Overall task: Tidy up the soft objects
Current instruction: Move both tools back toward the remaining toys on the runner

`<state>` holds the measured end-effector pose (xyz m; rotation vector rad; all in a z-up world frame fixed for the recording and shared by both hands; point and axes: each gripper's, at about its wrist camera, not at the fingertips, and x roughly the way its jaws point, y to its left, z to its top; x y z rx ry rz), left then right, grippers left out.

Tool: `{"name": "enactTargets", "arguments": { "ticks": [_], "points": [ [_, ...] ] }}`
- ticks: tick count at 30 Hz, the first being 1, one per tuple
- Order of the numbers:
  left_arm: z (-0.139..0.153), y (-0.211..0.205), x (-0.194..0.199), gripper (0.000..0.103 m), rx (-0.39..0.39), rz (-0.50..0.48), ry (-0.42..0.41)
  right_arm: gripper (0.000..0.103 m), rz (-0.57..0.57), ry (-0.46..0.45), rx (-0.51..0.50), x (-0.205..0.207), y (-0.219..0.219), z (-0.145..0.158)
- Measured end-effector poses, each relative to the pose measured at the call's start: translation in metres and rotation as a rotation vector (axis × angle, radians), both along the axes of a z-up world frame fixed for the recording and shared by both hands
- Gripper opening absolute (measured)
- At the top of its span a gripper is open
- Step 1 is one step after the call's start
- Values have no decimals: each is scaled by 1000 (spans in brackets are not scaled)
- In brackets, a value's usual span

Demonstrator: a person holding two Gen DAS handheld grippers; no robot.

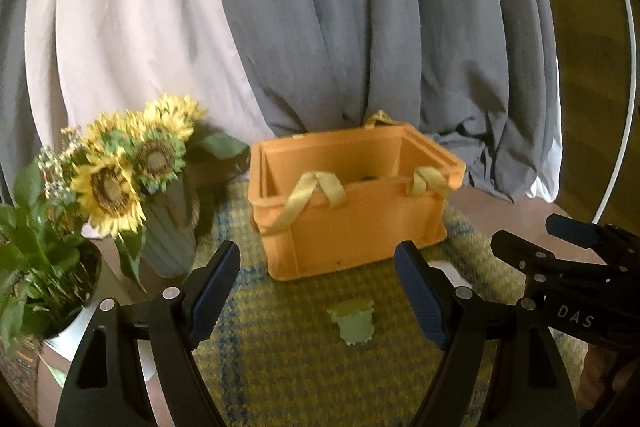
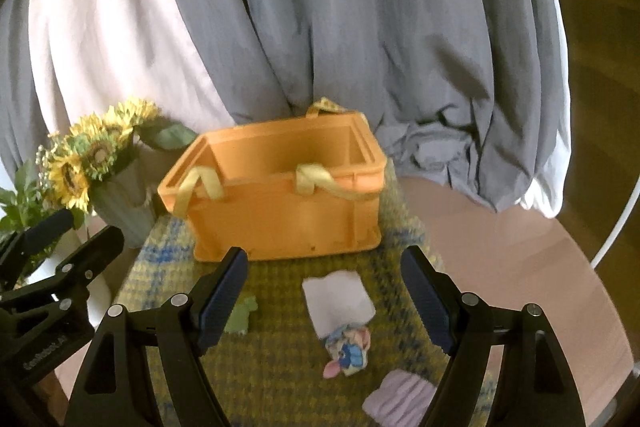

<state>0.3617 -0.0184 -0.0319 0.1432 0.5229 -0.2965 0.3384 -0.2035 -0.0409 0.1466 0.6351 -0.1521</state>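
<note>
An orange crate [image 1: 352, 223] with yellow strap handles stands open on a yellow-blue woven mat [image 1: 280, 359]; it also shows in the right wrist view [image 2: 280, 211]. A small green soft toy [image 1: 353, 323] lies on the mat before it, between the open jaws of my left gripper [image 1: 320, 291], below them. In the right wrist view the green toy [image 2: 240, 317] is by the left finger. A white cloth [image 2: 338, 297], a small pastel plush [image 2: 347, 349] and a lilac cloth [image 2: 398, 401] lie under my open, empty right gripper [image 2: 328, 295].
A vase of sunflowers [image 1: 132, 167] and a potted plant [image 1: 36, 267] stand left of the crate. Grey and white curtains [image 1: 320, 7] hang behind. The pinkish round table top [image 2: 500, 247] extends to the right, with its white rim [image 2: 616, 227].
</note>
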Motion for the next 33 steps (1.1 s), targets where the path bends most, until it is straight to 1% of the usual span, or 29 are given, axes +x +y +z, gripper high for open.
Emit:
{"name": "enactTargets", "arguments": {
  "ticks": [7, 17, 27, 33],
  "points": [
    [-27, -3, 7, 79, 21, -25, 72, 79, -13, 69, 16, 1, 2, -27],
    [-56, -10, 19, 79, 39, -69, 132, 79, -29, 149, 30, 6, -1, -57],
    [-87, -19, 36, 79, 56, -90, 205, 79, -42, 220, 40, 17, -8, -86],
    [-105, -24, 46, 79, 50, -102, 249, 79, -43, 254, 43, 24, -12, -101]
  ]
}}
